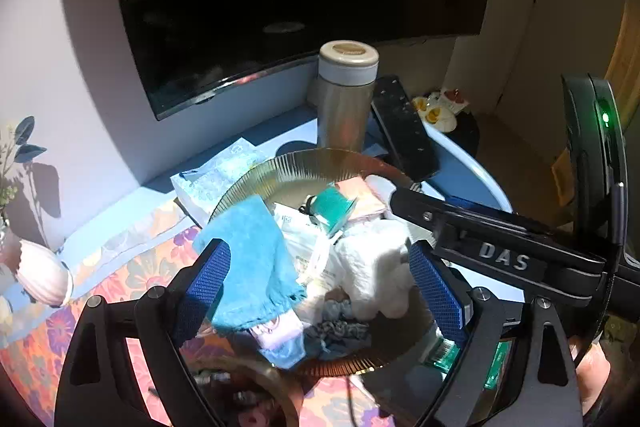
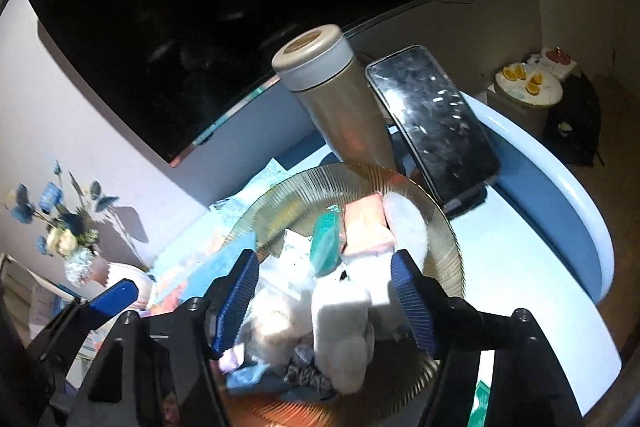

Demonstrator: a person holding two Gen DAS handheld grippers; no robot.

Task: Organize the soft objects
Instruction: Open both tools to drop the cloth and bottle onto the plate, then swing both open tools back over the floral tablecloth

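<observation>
A ribbed glass bowl (image 1: 320, 157) on the table holds a heap of soft things. In it are a blue cloth (image 1: 256, 259), a white fluffy cloth (image 1: 376, 267), a teal sponge (image 1: 334, 207), a pink pack (image 1: 358, 199) and a grey scrunchie (image 1: 340, 331). My left gripper (image 1: 320, 287) hangs open over the heap, the blue cloth lying by its left pad and the white cloth by its right. My right gripper (image 2: 324, 303) is open just above the white fluffy cloth (image 2: 340, 327), its pads clear of it. A black finger (image 1: 420, 211) of it reaches in from the right.
A steel thermos (image 1: 346, 99) and a propped phone (image 2: 432, 123) stand just behind the bowl (image 2: 360, 171). A tissue pack (image 1: 216, 175) lies to its left, a shell (image 1: 44, 279) and flowers (image 2: 68, 227) farther left. A dark screen fills the wall behind.
</observation>
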